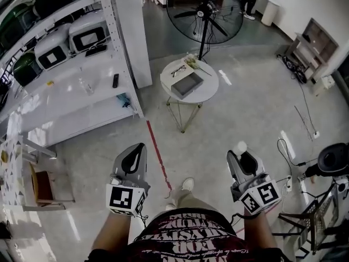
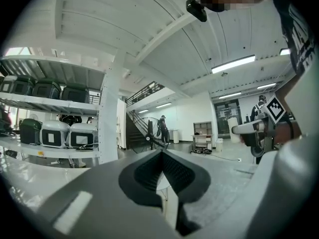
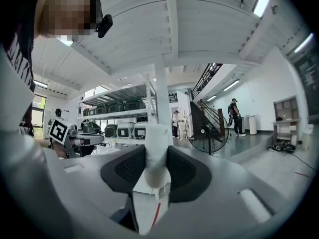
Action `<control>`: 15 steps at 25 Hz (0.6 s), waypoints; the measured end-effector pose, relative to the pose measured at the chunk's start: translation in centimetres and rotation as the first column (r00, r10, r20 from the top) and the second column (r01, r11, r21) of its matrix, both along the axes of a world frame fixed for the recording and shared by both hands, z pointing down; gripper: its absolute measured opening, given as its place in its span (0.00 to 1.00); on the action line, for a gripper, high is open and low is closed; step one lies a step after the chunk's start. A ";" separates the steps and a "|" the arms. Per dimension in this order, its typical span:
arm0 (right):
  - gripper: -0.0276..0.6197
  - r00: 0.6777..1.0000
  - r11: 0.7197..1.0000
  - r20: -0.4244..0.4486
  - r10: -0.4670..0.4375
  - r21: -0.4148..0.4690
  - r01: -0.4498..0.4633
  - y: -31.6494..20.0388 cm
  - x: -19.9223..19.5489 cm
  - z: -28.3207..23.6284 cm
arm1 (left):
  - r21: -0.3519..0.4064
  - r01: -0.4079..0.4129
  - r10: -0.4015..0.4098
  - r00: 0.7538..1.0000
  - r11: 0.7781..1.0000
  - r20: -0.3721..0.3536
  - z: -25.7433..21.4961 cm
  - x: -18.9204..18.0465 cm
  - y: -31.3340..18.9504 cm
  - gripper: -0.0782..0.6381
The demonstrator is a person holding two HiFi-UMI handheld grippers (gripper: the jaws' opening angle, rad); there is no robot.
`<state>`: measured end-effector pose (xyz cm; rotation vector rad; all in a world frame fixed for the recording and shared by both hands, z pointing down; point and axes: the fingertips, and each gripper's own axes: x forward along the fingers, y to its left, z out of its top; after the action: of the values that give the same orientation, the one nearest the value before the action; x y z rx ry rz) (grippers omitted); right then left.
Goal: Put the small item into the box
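My right gripper (image 1: pixel 240 153) is shut on a small white item (image 1: pixel 240 146) that sticks out past its tips; in the right gripper view the white item (image 3: pixel 156 153) stands upright between the dark pads (image 3: pixel 183 169). My left gripper (image 1: pixel 140 147) is shut with nothing in it, and its jaws meet at the tips (image 2: pixel 160 153). An open grey box (image 1: pixel 186 84) lies on the round white table (image 1: pixel 210 89) some way ahead of both grippers. Both grippers are held at waist height and point towards that table.
Glasses (image 1: pixel 178 70) and another small thing (image 1: pixel 191 62) lie on the table beside the box. A large floor fan (image 1: pixel 204 15) stands behind it. White shelving (image 1: pixel 82 86) with cases runs along the left. A red floor line (image 1: pixel 158 152) leads forward; cables and a chair (image 1: pixel 330 162) are at right.
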<state>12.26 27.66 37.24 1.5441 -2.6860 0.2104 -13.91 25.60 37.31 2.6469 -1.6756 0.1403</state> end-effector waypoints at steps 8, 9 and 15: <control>0.29 1.000 1.000 0.000 -0.013 -0.027 0.013 -5.2 0.8 0.9 | -0.031 -0.017 0.017 1.000 0.999 0.000 1.2 1.6 -5.3 0.11; 0.29 1.000 0.999 0.000 -0.017 -0.032 0.017 -5.9 0.9 1.0 | -0.033 -0.015 0.015 1.000 0.999 0.000 1.2 1.7 -6.0 0.11; 0.29 0.999 0.999 0.015 -0.037 -0.038 0.038 -10.1 1.8 0.9 | -0.031 -0.006 0.007 1.000 1.000 0.008 0.6 2.7 -9.9 0.11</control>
<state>14.02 17.56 38.19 1.4862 -2.7023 0.2714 -11.18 15.72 37.94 2.6336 -1.6536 0.1753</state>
